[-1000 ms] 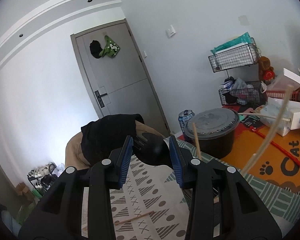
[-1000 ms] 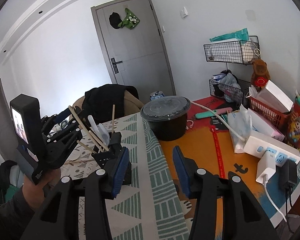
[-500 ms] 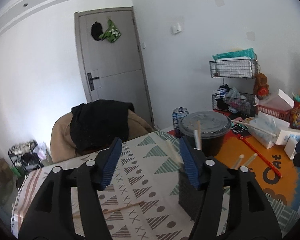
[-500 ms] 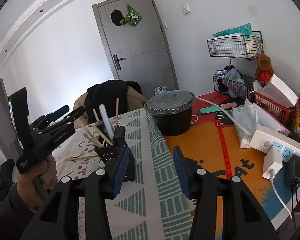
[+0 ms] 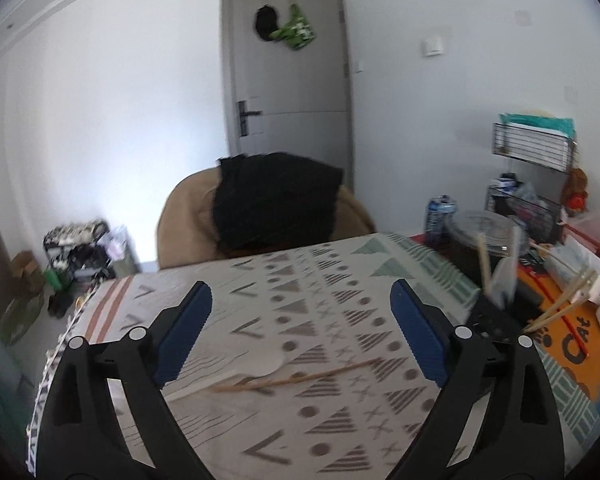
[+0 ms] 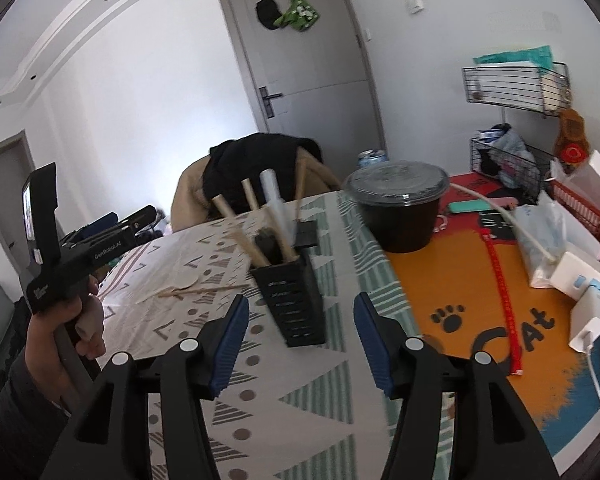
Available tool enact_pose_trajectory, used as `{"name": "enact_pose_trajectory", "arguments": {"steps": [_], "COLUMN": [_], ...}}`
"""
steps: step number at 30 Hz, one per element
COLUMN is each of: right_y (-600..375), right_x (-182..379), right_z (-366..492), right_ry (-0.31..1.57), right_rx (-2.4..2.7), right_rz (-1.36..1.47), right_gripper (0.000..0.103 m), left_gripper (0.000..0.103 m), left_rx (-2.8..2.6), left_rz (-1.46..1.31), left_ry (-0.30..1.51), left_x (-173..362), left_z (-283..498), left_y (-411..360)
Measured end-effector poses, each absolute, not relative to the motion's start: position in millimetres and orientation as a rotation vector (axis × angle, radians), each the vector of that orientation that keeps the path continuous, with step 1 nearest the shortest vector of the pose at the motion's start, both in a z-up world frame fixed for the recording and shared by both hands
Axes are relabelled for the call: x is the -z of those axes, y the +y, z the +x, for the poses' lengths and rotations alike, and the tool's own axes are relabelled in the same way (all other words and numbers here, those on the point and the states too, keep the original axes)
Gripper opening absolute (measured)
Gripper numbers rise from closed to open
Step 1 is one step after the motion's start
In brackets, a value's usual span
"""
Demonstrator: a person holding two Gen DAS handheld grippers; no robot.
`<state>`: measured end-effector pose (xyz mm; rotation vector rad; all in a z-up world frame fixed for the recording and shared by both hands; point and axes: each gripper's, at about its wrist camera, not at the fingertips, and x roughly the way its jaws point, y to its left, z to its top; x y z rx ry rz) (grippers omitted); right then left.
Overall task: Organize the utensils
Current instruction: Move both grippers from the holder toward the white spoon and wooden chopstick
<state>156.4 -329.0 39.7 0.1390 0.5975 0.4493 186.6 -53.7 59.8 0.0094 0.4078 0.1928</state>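
Note:
A black slotted utensil holder (image 6: 290,296) stands on the patterned tablecloth, holding several chopsticks, a white utensil and a black one. It also shows at the right of the left wrist view (image 5: 496,320). A white spoon (image 5: 260,366) and a wooden chopstick (image 5: 300,376) lie loose on the cloth, also seen in the right wrist view, where the spoon (image 6: 186,280) lies left of the holder. My left gripper (image 5: 300,332) is open and empty above them; it shows at the left of the right wrist view (image 6: 100,240). My right gripper (image 6: 300,344) is open and empty, just in front of the holder.
A black lidded bowl (image 6: 398,208) stands behind the holder on the orange cat mat (image 6: 480,300). A power strip with charger (image 6: 584,292), tissues, a red basket and wire racks crowd the right. A chair with a black garment (image 5: 276,200) stands at the table's far edge.
My left gripper let go of the black fork into the holder, opened wide, and swung left and down over the loose spoon and chopstick. The right gripper moved closer to the holder.

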Motion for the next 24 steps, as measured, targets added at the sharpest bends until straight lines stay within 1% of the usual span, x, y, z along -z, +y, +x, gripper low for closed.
{"name": "enact_pose_trajectory", "arguments": {"steps": [4, 18, 22, 24], "right_y": [-310.4, -242.5, -225.4, -214.8], "right_x": [-36.1, -26.4, -23.7, -21.5], "right_z": [155.6, 157.4, 160.6, 163.7], "right_ry": [0.613, 0.654, 0.664, 0.673], "right_rx": [-0.48, -0.586, -0.608, -0.619], "right_rz": [0.123, 0.036, 0.015, 0.007], "right_gripper": [0.055, 0.055, 0.055, 0.056], "left_gripper": [0.092, 0.092, 0.092, 0.09], "left_rx": [-0.232, -0.315, -0.323, -0.321], "left_rz": [-0.035, -0.208, -0.22, -0.216], "left_ry": [0.431, 0.542, 0.579, 0.606], "left_x": [-55.4, -26.6, -17.1, -11.5], "left_z": [178.6, 160.6, 159.9, 161.8], "left_y": [-25.9, 59.1, 77.5, 84.9]}}
